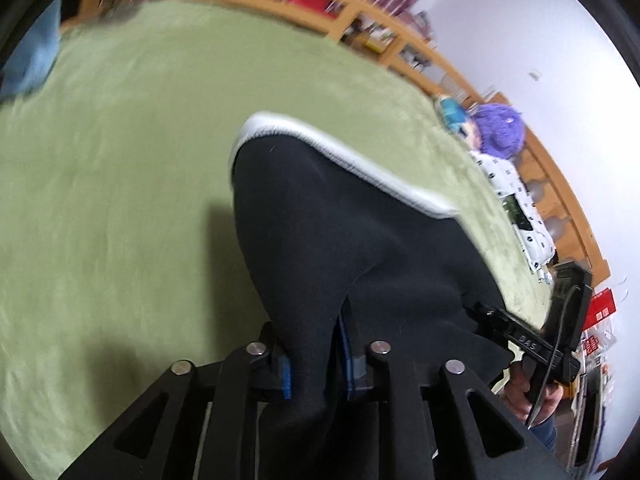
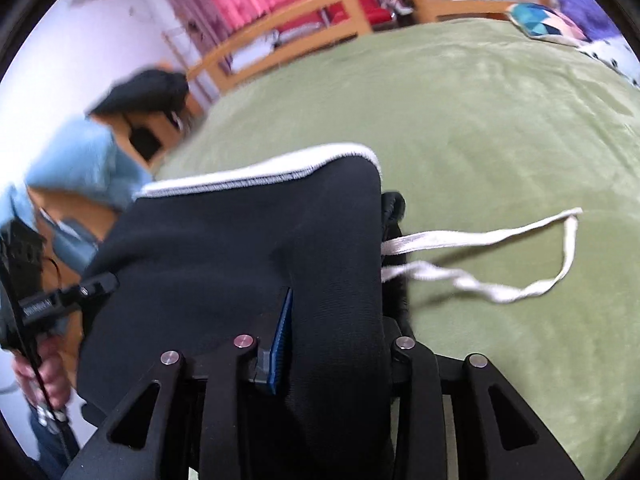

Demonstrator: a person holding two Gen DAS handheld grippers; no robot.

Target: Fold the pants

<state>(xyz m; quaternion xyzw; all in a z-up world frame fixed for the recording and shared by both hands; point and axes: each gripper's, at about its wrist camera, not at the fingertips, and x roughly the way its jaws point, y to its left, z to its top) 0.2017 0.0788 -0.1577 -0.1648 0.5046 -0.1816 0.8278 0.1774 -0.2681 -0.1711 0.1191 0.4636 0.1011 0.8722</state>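
Note:
Black pants [image 1: 344,232] with a white inner lining edge [image 1: 340,148] hang lifted over a green bed cover. My left gripper [image 1: 316,364] is shut on a fold of the black fabric between its blue pads. My right gripper [image 2: 332,344] is shut on the pants [image 2: 248,248] too, near the waist. The white drawstring [image 2: 492,240] dangles from the waist to the right. The right gripper shows in the left wrist view [image 1: 532,344] at the far right; the left gripper shows in the right wrist view [image 2: 44,304] at the left.
The green bed cover [image 1: 120,184] fills both views. A wooden bed rail [image 1: 400,28] runs along the far side. A purple plush [image 1: 500,128] and patterned pillows [image 1: 516,204] lie at the bed's edge. A person in a blue shirt [image 2: 80,160] stands at the left.

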